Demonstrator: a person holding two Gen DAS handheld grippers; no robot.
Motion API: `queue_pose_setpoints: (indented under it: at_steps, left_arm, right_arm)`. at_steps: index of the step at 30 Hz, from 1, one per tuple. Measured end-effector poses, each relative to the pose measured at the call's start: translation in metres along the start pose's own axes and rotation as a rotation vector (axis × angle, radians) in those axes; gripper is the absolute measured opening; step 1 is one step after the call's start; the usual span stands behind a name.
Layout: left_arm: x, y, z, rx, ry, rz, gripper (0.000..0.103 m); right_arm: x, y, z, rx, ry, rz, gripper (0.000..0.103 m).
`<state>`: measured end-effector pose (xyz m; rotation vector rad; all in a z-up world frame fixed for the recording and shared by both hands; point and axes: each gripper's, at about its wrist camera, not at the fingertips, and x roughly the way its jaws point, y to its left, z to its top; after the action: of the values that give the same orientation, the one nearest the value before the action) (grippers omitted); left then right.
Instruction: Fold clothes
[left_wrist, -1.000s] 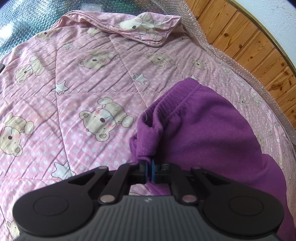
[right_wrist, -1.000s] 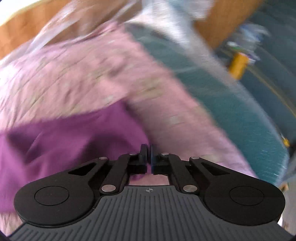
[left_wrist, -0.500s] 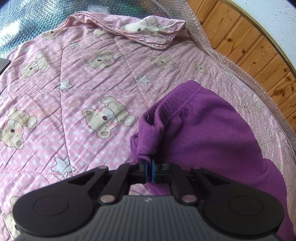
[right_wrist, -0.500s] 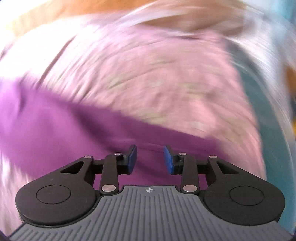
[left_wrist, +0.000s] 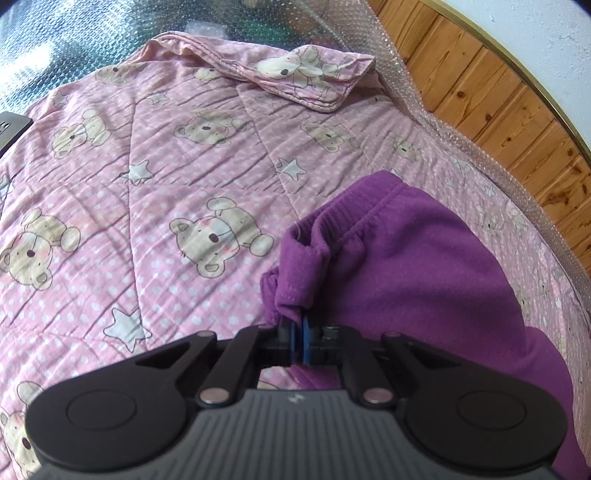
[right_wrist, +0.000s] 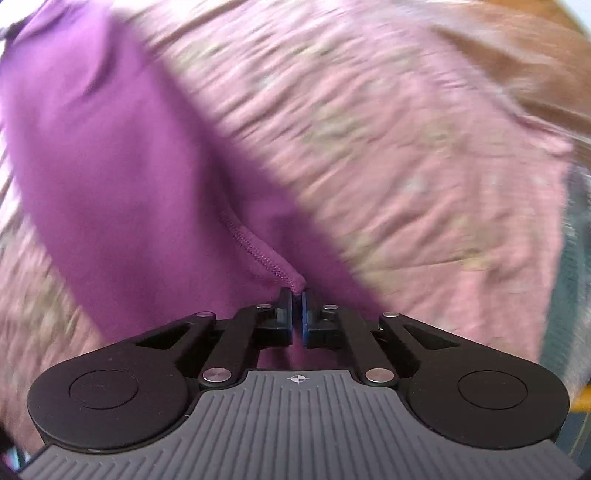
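At the bottom centre of the left wrist view, the left gripper (left_wrist: 298, 332) is seen with its jaws pinched on a bunched edge of the purple garment (left_wrist: 413, 273), close by the elastic waistband (left_wrist: 343, 225). At the bottom centre of the right wrist view, the right gripper (right_wrist: 297, 306) has its jaws pressed on a stitched hem (right_wrist: 258, 254) of the same purple garment (right_wrist: 110, 166); that view is smeared by motion, so little beyond the hem can be made out.

The garment is spread over the pink bear-print quilt (left_wrist: 166, 192) in the lower right of the left wrist frame. The step in hand is judged to be a fold, with two edges gripped for carrying one part over another. The next move would call for both edges to be lifted together, kept taut and level, and laid down aligned.

Farther off, a turned-back quilt corner (left_wrist: 306, 81) lies at upper centre, bubble wrap (left_wrist: 436, 110) along the upper right, and wooden panelling (left_wrist: 491, 88) beyond. Nothing is seen in the way on the open quilt to the left.
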<state>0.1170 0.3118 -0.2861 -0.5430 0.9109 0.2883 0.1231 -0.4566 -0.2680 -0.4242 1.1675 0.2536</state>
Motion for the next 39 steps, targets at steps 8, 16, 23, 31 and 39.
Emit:
queue_pose_setpoints:
  at_steps: [8, 16, 23, 31, 39]
  left_arm:
    - [-0.021, 0.002, 0.001, -0.059, -0.071, 0.005, 0.013]
    - [-0.041, -0.008, -0.008, -0.100, -0.097, -0.184, 0.015]
    - [-0.015, 0.007, -0.011, -0.115, -0.036, -0.104, 0.016]
    - [-0.023, 0.061, -0.013, -0.347, -0.049, -0.264, 0.043]
    - [0.016, 0.033, 0.000, -0.299, 0.022, -0.262, 0.044]
  right_arm:
    - [0.016, -0.018, 0.002, 0.238, 0.012, -0.055, 0.029]
    - [-0.043, 0.060, -0.010, 0.366, -0.179, -0.024, 0.041]
    - [0.000, 0.057, -0.064, 0.533, 0.020, -0.122, 0.058]
    - [-0.060, 0.154, 0.017, 0.325, -0.133, -0.209, 0.051]
    - [-0.057, 0.458, 0.184, -0.394, -0.442, 0.154, 0.075]
